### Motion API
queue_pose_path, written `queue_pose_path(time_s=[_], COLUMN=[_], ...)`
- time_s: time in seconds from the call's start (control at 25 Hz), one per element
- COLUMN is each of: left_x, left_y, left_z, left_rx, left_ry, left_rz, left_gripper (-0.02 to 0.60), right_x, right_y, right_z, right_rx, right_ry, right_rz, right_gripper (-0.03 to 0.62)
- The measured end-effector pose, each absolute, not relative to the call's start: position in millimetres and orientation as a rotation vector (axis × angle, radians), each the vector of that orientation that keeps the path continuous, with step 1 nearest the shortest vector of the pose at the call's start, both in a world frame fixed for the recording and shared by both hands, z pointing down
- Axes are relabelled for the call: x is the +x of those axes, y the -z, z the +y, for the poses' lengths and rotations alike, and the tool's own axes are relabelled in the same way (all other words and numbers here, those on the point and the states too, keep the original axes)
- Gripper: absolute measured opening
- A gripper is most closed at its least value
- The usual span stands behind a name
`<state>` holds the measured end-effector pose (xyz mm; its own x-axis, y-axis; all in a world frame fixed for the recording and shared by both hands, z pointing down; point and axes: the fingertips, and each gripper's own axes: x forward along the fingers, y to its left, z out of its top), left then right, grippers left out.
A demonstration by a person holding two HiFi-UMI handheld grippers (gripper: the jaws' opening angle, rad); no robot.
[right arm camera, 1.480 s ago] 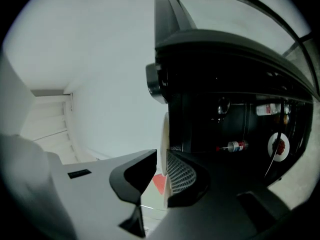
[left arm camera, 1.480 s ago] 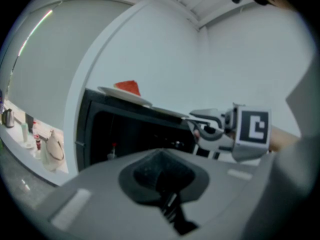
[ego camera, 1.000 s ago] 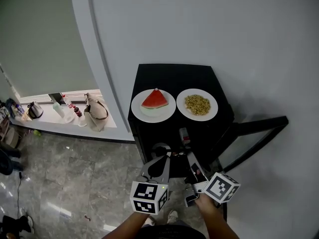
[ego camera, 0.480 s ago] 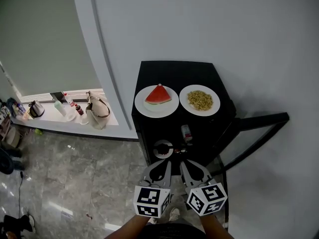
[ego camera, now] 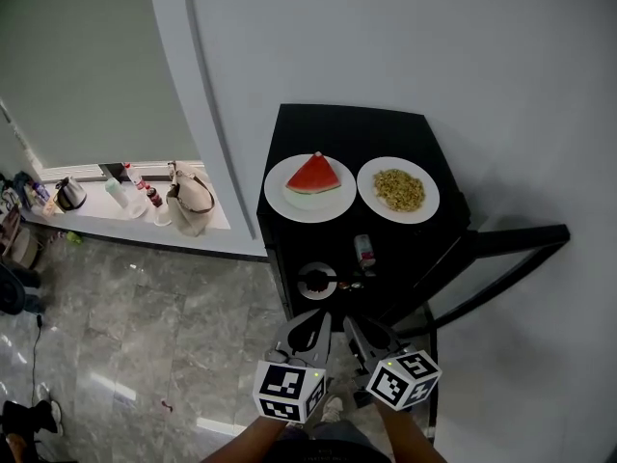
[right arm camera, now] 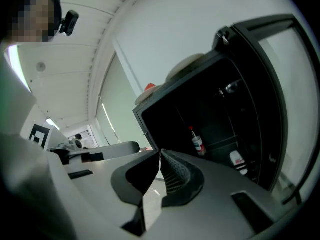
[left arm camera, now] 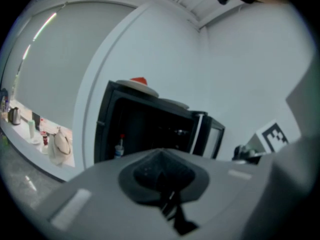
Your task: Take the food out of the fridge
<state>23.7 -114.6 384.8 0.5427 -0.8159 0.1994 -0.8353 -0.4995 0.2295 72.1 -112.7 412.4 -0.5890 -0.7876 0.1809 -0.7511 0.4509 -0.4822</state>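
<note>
Food sits on top of black fridge point(ego camera: 347, 133): watermelon slice point(ego camera: 313, 174) on white plate point(ego camera: 287, 201), yellowish food point(ego camera: 398, 189) on 2nd plate point(ego camera: 425, 210) just beside it, at right. Fridge door point(ego camera: 501, 258) stands open at right; bottle point(ego camera: 363, 251) seen inside. L gripper point(ego camera: 308, 328) & R gripper point(ego camera: 364, 336) side by side, low in front of opening. Both jaw sets closed tip to tip, empty.

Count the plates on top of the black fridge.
2. The plate with the watermelon slice sits at the left of the fridge top in the head view. The plate of yellowish food sits beside it on the right. Others may be hidden inside the dark fridge.
</note>
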Motion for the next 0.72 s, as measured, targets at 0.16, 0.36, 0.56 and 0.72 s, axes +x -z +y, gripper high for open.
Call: queue_pose_path(time_s=[0.16, 0.36, 0.56, 0.72], left_x=[19.2, 2.5, -3.9, -7.1], left_y=[-418.4, -468.3, -512.9, -542.5], left_z=[-120.8, -121.1, -131.9, -139.1], left_rx=[2.441, 2.354, 2.322, 2.313], left_ry=[-0.084, -0.092, -0.102, -0.080], left_rz=[-1.333, -1.362, -1.369, -1.350], left_gripper=[-0.015, -0.015, -0.015, -0.015], right_x=[70.5, 59.4, 45.6, 32.3], right_y=[-457.8, -521.6, -586.5, -633.2], right_z=[-126.5, -144.5, -164.2, -174.2], right_rx=[-1.303, -1.234, -1.231, -1.177], right_ry=[1.026, 1.220, 1.324, 1.407], right_rz=[2.512, 2.418, 2.377, 2.301], right_gripper=[0.008, 0.008, 0.008, 0.009])
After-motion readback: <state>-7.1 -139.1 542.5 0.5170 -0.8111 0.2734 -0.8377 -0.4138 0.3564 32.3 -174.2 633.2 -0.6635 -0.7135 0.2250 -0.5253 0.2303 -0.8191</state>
